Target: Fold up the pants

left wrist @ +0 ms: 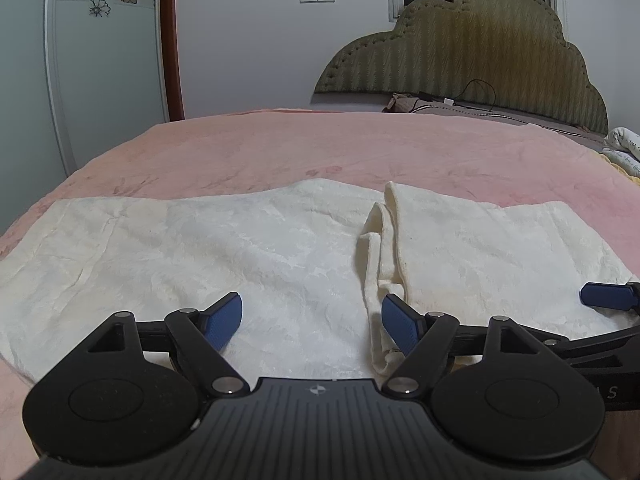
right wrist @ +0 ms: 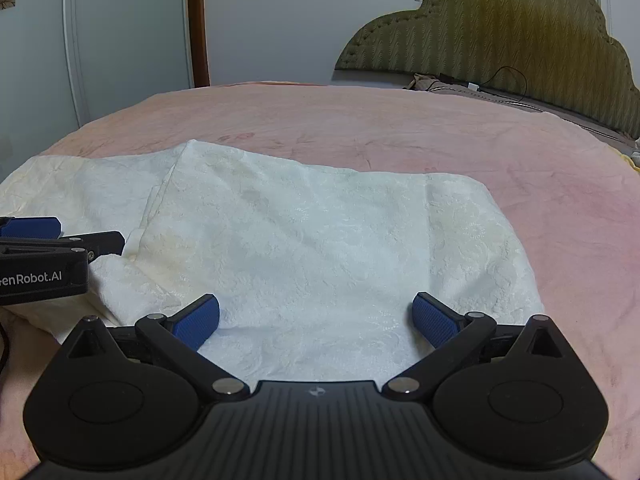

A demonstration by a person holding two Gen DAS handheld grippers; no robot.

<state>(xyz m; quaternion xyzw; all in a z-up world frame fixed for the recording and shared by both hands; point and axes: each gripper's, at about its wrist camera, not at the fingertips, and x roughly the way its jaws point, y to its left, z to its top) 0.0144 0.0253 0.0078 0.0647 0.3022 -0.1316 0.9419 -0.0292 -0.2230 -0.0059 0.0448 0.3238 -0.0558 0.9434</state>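
White textured pants (left wrist: pixel 224 248) lie flat across a pink bedspread (left wrist: pixel 280 148), with a raised fold ridge (left wrist: pixel 384 240) right of the middle. My left gripper (left wrist: pixel 312 322) is open, low over the near edge of the pants, empty. My right gripper (right wrist: pixel 316 320) is open over the right part of the pants (right wrist: pixel 320 240), empty. In the left wrist view a blue pad of the right gripper (left wrist: pixel 604 295) shows at the right edge. In the right wrist view the left gripper (right wrist: pixel 44 248) shows at the left edge.
A green padded headboard (left wrist: pixel 480 48) stands at the back right, with a black cable (left wrist: pixel 472 96) below it. A wardrobe door (left wrist: pixel 100 60) with flower decals is at the left. Patterned bedding (left wrist: pixel 624 148) lies at the far right.
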